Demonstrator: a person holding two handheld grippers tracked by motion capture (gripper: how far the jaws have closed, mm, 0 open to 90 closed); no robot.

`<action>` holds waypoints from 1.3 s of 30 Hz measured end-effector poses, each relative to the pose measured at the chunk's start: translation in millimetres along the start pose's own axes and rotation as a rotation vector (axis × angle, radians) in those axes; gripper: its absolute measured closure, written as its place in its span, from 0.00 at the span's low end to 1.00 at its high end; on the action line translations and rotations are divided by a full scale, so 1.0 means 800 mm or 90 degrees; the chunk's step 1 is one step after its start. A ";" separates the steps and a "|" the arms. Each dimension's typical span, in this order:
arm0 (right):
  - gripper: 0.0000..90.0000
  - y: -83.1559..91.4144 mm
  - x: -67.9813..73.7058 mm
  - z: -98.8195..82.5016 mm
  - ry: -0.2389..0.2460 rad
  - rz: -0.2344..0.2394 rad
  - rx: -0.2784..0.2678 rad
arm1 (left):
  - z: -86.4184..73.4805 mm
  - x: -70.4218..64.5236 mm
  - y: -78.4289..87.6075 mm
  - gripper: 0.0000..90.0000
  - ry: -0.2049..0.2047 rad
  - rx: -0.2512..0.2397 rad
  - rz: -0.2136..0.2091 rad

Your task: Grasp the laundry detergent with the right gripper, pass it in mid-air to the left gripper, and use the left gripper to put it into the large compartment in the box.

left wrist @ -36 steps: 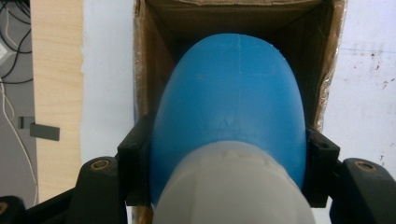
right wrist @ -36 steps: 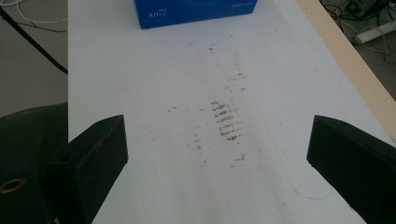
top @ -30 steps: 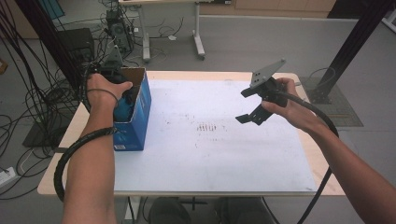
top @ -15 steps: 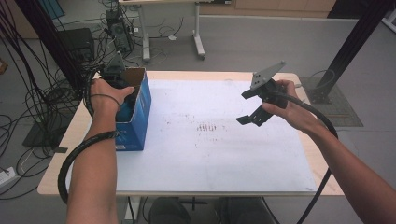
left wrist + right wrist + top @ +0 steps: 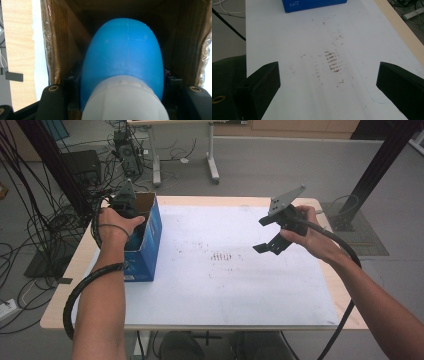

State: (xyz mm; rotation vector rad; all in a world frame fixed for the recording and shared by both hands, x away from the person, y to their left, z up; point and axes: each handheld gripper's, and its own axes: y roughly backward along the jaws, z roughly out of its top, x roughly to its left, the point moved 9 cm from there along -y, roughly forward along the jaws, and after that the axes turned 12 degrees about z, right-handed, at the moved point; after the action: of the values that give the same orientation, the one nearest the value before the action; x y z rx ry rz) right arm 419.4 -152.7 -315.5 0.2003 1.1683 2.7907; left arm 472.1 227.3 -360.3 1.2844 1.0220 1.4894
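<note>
A blue cardboard box [image 5: 145, 245] with an open top stands at the left of the table. My left gripper [image 5: 125, 205] reaches down into it, held by a hand. Along its jaws I see a rounded blue object [image 5: 122, 50] with a white part [image 5: 122, 100] nearest the camera. The left gripper [image 5: 122, 82] is shut on its sides, with the brown inner walls of the box [image 5: 65, 37] around it. My right gripper [image 5: 262, 235] hangs open above the right half of the table. Nothing lies between its fingers [image 5: 328, 82].
A white sheet [image 5: 240, 290] covers most of the wooden table [image 5: 65, 285] and carries brown scuff marks [image 5: 333, 62] near its middle. The blue box's edge [image 5: 312, 5] lies ahead of the right gripper. Cables, stands and a second table crowd the floor beyond.
The left hand has shifted only slightly at the box opening. The right gripper has stayed where it was, still open.
</note>
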 end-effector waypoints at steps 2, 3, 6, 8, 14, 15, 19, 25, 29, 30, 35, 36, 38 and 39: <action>0.06 0.000 0.000 0.000 0.000 0.000 0.001 | 0.000 -0.001 -0.001 0.41 -0.002 0.000 0.002; 0.06 0.000 0.000 0.000 0.000 0.000 0.000 | 0.000 -0.002 -0.001 0.41 -0.003 0.000 0.003; 0.06 0.001 0.000 -0.001 -0.002 -0.001 0.001 | -0.001 -0.002 -0.001 0.41 -0.003 -0.001 0.004; 0.06 0.003 0.000 -0.001 -0.002 -0.002 0.000 | -0.002 -0.002 -0.001 0.41 -0.002 -0.001 0.005; 0.06 0.006 -0.001 0.001 0.001 -0.004 0.000 | -0.002 -0.004 -0.001 0.41 -0.004 -0.004 0.010; 0.06 0.007 -0.001 0.001 0.001 -0.005 0.000 | -0.002 -0.005 -0.001 0.41 -0.004 -0.004 0.011; 0.06 0.010 -0.001 0.001 0.003 -0.007 -0.002 | -0.002 -0.005 -0.001 0.41 -0.005 -0.005 0.012; 0.06 0.012 -0.001 0.002 0.002 -0.008 0.000 | -0.002 -0.006 -0.001 0.41 -0.006 -0.003 0.012; 0.06 0.013 -0.001 0.002 0.003 -0.009 -0.001 | -0.003 -0.006 -0.001 0.41 -0.006 -0.002 0.012; 0.06 0.013 -0.001 0.002 0.003 -0.009 -0.002 | -0.002 -0.006 -0.001 0.41 -0.006 -0.002 0.013; 0.06 0.013 -0.001 0.001 0.002 -0.008 -0.001 | -0.002 -0.006 -0.001 0.41 -0.006 -0.003 0.011; 0.06 0.013 -0.001 0.001 0.002 -0.008 -0.002 | -0.002 -0.006 -0.001 0.41 -0.005 -0.002 0.011; 0.06 0.013 -0.001 0.001 0.003 -0.008 -0.003 | -0.002 -0.006 -0.001 0.41 -0.006 -0.002 0.012; 0.06 0.014 -0.001 0.001 0.003 -0.008 -0.004 | -0.002 -0.007 -0.001 0.41 -0.007 -0.003 0.013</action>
State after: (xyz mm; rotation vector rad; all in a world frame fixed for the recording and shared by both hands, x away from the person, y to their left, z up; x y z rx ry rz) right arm 420.0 -160.0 -307.4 0.1841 1.1581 2.7847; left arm 470.7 222.4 -362.5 1.3012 1.0012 1.4981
